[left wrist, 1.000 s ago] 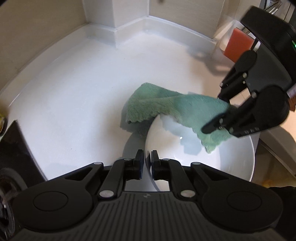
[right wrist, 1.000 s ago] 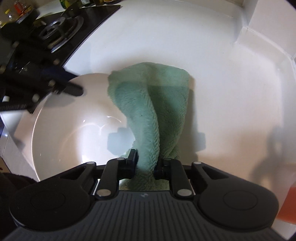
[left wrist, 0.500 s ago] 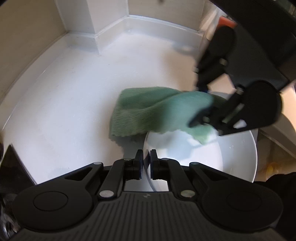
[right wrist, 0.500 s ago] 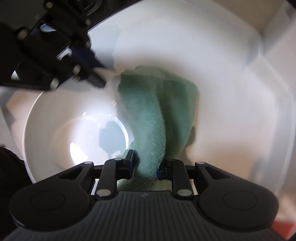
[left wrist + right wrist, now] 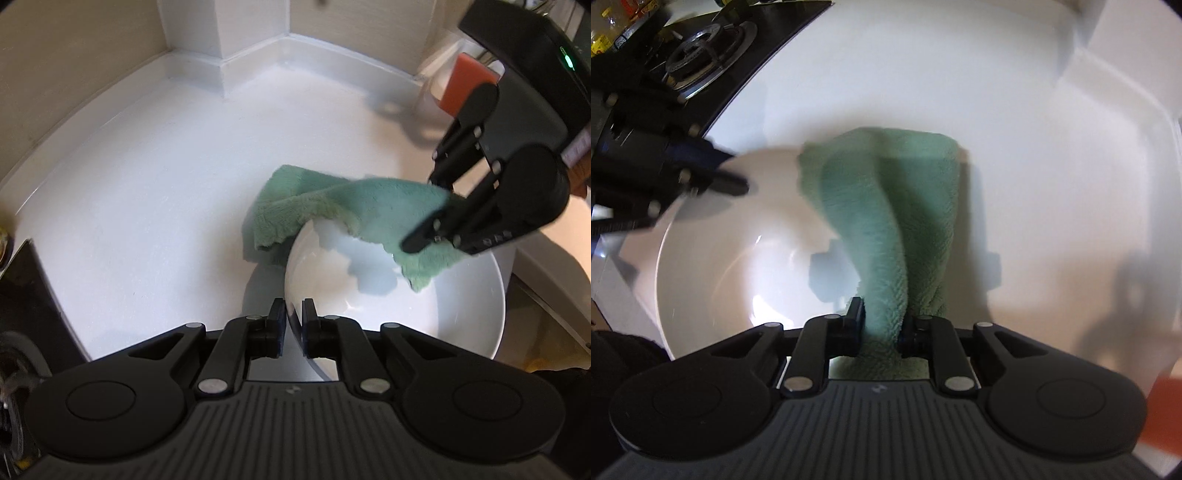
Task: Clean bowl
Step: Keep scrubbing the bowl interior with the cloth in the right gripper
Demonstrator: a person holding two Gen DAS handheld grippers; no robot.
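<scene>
**dishrag_dan:** Bowl check. The round white glossy ceramic bowl (image 5: 461, 317) sits on the white smooth surface (image 5: 147, 221), near its front edge. The left claw (image 5: 294, 326) has the bowl's near rim pinched between its two black pads, one pad inside the wall and one outside. Its jaws are easing apart a touch, but they're nearly together and the rim looks gripped.

**sudsy_k:** And the other one?

**dishrag_dan:** The right claw (image 5: 882, 325) is clamped on a fluffy mint-green microfibre cloth (image 5: 886, 221). Its jaws are squeezing in, with a thick bunch of cloth between the pads. From there the cloth runs up and away over the bowl's far rim, and its far end lies on the surface just beside the bowl. From the left wrist view you can see a loose corner hanging down inside the bowl.

**sudsy_k:** Anything in the bowl?

**dishrag_dan:** Looks bare and shiny inside, just reflections and the shadow of the claw. It's a bit blurred, so small spots I couldn't tell.

**sudsy_k:** What's around it?

**dishrag_dan:** Black gas hob with a metal burner ring (image 5: 705, 55) off to the left side, and an orange block-shaped sponge (image 5: 467, 83) in a clear holder back near the beige wall.
</scene>
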